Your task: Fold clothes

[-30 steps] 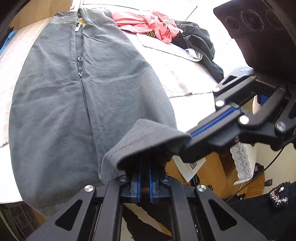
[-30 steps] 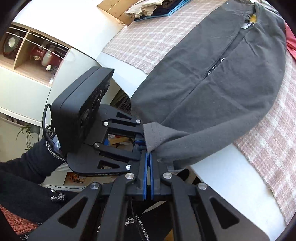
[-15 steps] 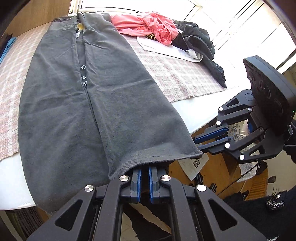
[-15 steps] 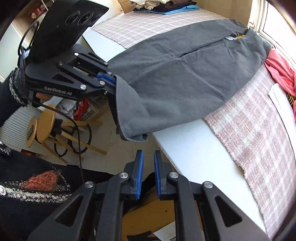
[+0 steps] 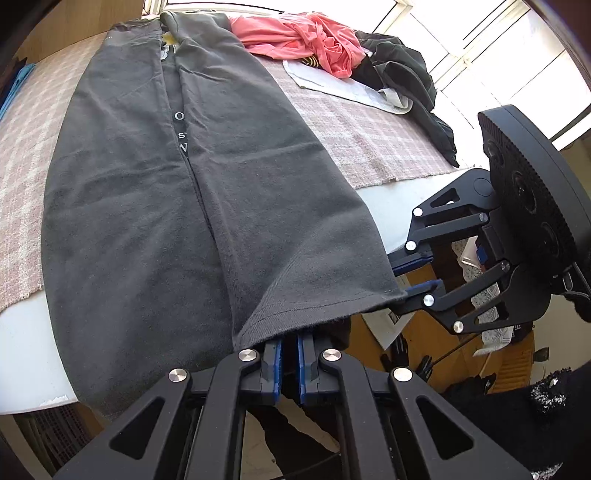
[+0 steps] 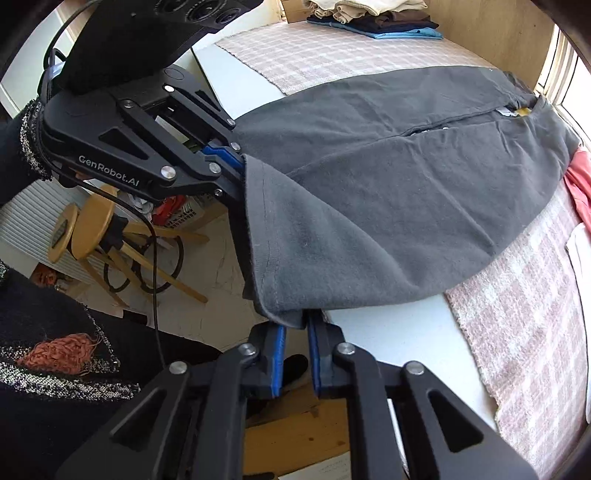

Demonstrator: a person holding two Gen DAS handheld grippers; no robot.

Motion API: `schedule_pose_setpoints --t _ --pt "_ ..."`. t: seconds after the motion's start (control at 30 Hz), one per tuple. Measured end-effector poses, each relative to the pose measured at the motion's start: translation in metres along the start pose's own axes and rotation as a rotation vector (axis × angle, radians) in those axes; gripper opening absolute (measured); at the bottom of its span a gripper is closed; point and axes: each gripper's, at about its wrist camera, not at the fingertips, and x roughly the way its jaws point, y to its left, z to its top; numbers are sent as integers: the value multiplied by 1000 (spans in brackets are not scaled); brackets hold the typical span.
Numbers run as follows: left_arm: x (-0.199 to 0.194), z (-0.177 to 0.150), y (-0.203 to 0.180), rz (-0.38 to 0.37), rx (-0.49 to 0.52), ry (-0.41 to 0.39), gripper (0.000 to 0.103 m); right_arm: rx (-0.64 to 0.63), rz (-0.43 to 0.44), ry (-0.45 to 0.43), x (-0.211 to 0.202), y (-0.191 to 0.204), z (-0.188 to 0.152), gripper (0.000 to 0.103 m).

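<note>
The dark grey garment (image 5: 155, 206) is laid lengthwise on the table (image 5: 26, 354), with both side portions already folded inward so that their edges meet along a centre line; its near hem hangs just past the table's front edge. That hem is held at two points: the left gripper (image 5: 290, 341) is closed on the hem at the centre line, and the right gripper (image 6: 297, 325) has just been closing and is now pinched on the hem's other corner, the cloth being between its fingers. The lengthwise fold is therefore judged done for this piece, while the crosswise fold toward the collar is judged not yet begun. Beyond the garment, near the window side of the table, a pink garment (image 5: 303, 37), a black garment (image 5: 406, 70) and a white piece (image 5: 340, 86) are left unfolded in a heap. At the far corner of the table, a stack of folded clothes (image 6: 373, 18) is seen, so some part of the work is judged finished. The printed lettering along the centre line is only partly shown between the folded edges. The exact contact of the left gripper's pads is hidden beneath the drooping hem. The underside of the garment, and any sleeves tucked within it, cannot be made out, and the heap's pieces are too tangled to be counted with certainty.
</note>
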Motion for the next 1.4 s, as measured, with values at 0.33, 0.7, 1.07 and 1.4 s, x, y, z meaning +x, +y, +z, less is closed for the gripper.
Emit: schedule_pose_setpoints --t 0.33,0.7,1.07,1.4 --pt "42 -57 -15 -125 -10 54 8 244 167 -49 -22 -28 -4 4" --pt "-16 -16 -16 -15 35 -134 8 329 164 -83 -42 -33 4 3" --pt "-32 -1 -18 29 108 -93 8 533 343 -178 -56 -44 9 3" --pt "-45 -50 -28 -53 81 -50 8 633 360 -28 -52 -42 -12 4"
